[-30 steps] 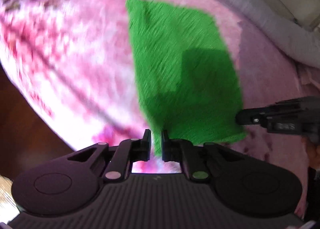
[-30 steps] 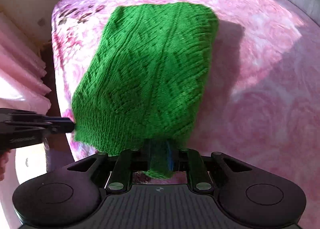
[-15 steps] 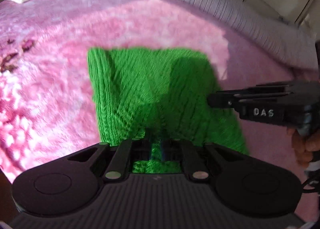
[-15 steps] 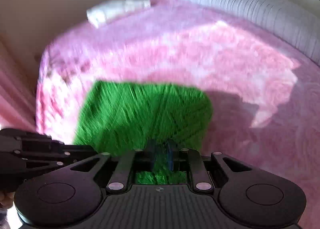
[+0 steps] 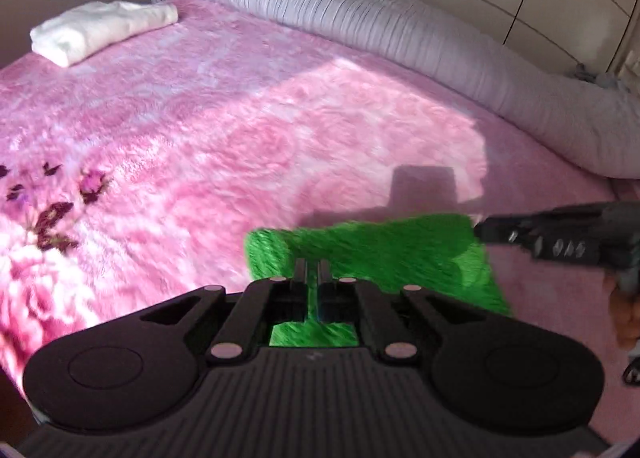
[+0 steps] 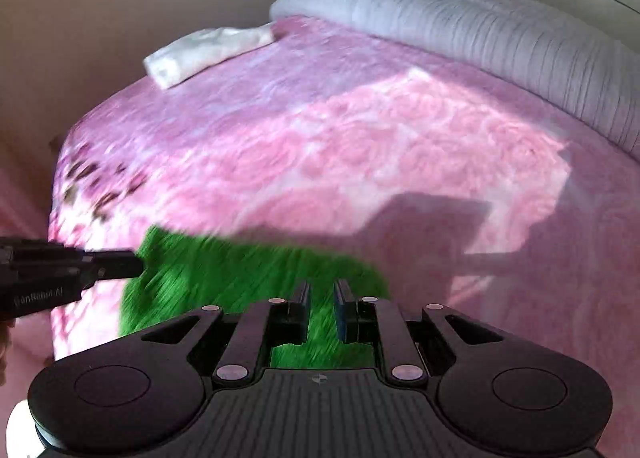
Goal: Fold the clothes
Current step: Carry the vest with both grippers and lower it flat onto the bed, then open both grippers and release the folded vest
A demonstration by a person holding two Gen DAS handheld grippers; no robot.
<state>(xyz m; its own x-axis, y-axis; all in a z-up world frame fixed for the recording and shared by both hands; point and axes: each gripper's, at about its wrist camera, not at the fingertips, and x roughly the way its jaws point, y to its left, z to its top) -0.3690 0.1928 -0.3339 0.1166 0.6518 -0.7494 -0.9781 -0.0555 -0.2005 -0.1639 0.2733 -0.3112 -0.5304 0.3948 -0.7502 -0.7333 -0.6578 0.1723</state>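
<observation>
While the green knitted garment (image 5: 384, 254) hangs blurred just above the near part of the pink blanket (image 5: 240, 129), the left gripper (image 5: 313, 272) has just pinched nearly shut on its edge, green knit showing between the narrow jaws. At about three o'clock from it in the left wrist view, the right gripper (image 6: 322, 296) stands a little wider, clamped on the same garment. Well away, at eleven o'clock, a folded white cloth (image 5: 100, 31) lies beside the grey bolster (image 5: 360, 13).
</observation>
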